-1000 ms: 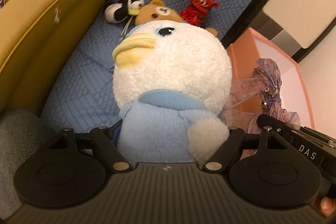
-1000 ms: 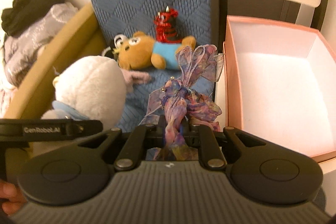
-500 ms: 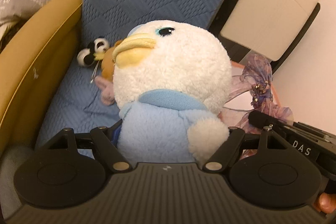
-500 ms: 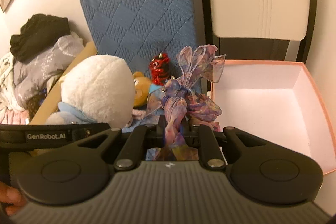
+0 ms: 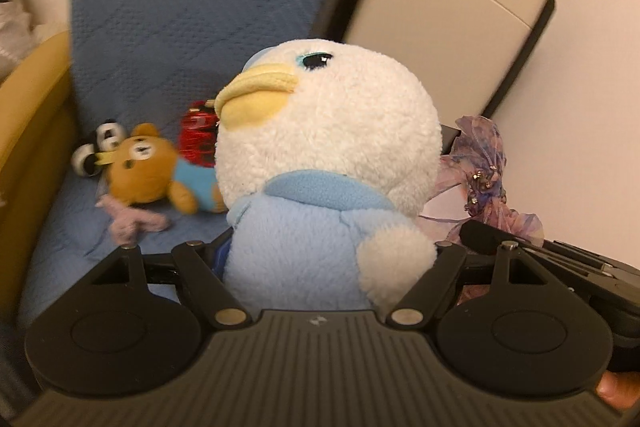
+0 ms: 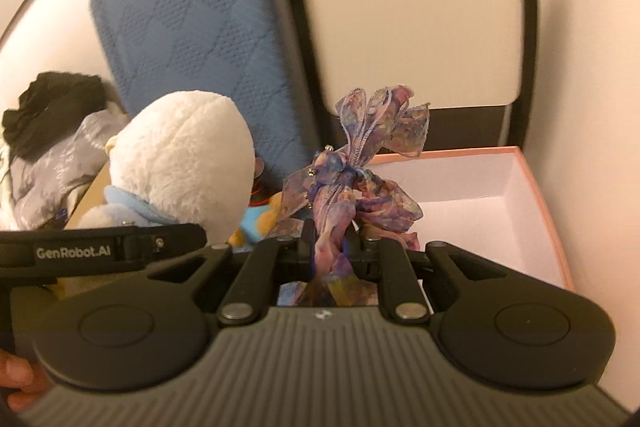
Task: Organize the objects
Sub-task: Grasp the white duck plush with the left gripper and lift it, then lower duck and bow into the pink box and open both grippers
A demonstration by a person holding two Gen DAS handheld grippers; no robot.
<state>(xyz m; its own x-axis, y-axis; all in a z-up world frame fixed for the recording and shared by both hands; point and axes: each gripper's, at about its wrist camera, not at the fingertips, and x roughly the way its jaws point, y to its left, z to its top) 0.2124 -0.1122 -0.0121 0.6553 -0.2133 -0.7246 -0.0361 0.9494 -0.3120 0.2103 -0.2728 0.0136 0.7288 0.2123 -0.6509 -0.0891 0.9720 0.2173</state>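
Note:
My left gripper (image 5: 320, 259) is shut on a white duck plush (image 5: 320, 155) with a yellow beak and light blue body, held up above the blue cushion. It also shows in the right wrist view (image 6: 180, 163). My right gripper (image 6: 330, 247) is shut on a purple ribbon bow (image 6: 360, 167), held just left of an open pink box (image 6: 532, 211). The bow shows beside the duck in the left wrist view (image 5: 484, 175). A brown bear plush (image 5: 152, 167), a panda toy (image 5: 96, 147), a red figure (image 5: 198, 139) and a small pink toy (image 5: 132, 221) lie on the cushion.
A blue quilted cushion (image 5: 180, 7) stands against the wall. A mustard sofa arm (image 5: 24, 107) is at the left. A cream panel with a black frame (image 6: 408, 27) stands behind the box. A pile of clothes (image 6: 48, 147) lies at the far left.
Both grippers have risen with their loads. The cushion toys have dropped lower in view, and the pink box now sits lower and nearer in the right wrist view.

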